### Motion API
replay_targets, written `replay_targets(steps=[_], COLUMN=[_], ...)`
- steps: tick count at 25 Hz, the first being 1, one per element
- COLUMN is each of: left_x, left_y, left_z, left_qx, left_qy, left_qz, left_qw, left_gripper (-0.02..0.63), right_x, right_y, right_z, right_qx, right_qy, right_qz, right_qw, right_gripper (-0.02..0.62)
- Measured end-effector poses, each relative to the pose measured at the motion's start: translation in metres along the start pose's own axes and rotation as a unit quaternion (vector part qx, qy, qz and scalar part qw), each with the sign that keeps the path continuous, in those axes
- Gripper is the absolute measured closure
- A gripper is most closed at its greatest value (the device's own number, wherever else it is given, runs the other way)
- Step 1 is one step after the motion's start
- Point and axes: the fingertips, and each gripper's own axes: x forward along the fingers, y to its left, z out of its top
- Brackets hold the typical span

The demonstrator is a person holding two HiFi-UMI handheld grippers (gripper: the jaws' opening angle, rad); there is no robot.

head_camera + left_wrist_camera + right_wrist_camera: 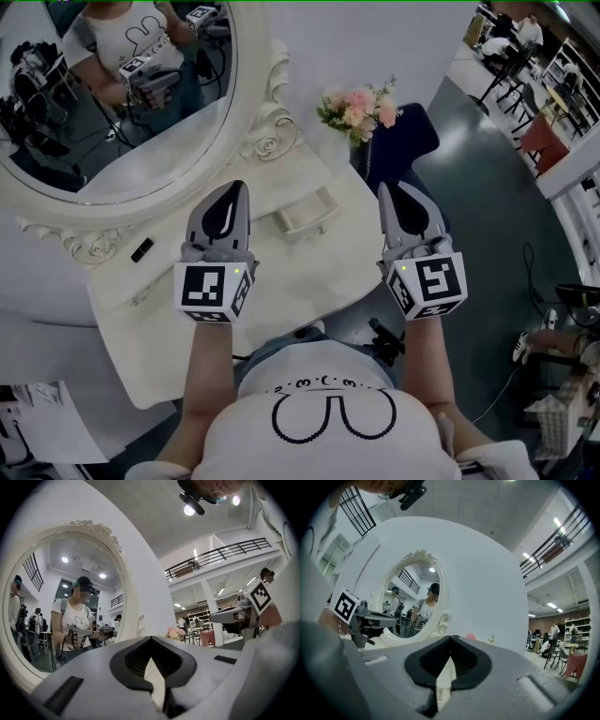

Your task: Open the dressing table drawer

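The white dressing table (281,291) lies below me. A small drawer (305,217) beneath the oval mirror (122,94) stands pulled out, its shallow inside showing. My left gripper (230,194) hovers above the tabletop just left of the drawer, jaws shut and empty. To the drawer's right, my right gripper (389,192) hangs over the table's edge, also shut on nothing. Both are held level, apart from the drawer. In the left gripper view the left gripper (151,638) faces the mirror (70,606). In the right gripper view the right gripper (450,637) faces the mirror (415,606) and white wall.
A pink flower bouquet (361,111) stands at the table's far right corner, with a dark blue chair (403,141) behind it. A small black object (142,249) lies on the table at the left. Grey floor, cables and other furniture lie to the right.
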Motion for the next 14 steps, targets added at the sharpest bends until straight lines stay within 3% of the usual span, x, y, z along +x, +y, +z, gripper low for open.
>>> replay_targets(steps=[14], left_x=[0.0047], left_y=[0.0002], left_z=[0.0038], left_qx=[0.000], left_qy=[-0.005], left_qz=[-0.014], left_qw=[0.9999], left_gripper=[0.607], right_x=[-0.0009], right_y=[0.0039], right_z=[-0.0014], right_qx=[-0.016], right_qy=[0.004], right_qz=[0.001], right_qw=[1.000], right_gripper=[0.600])
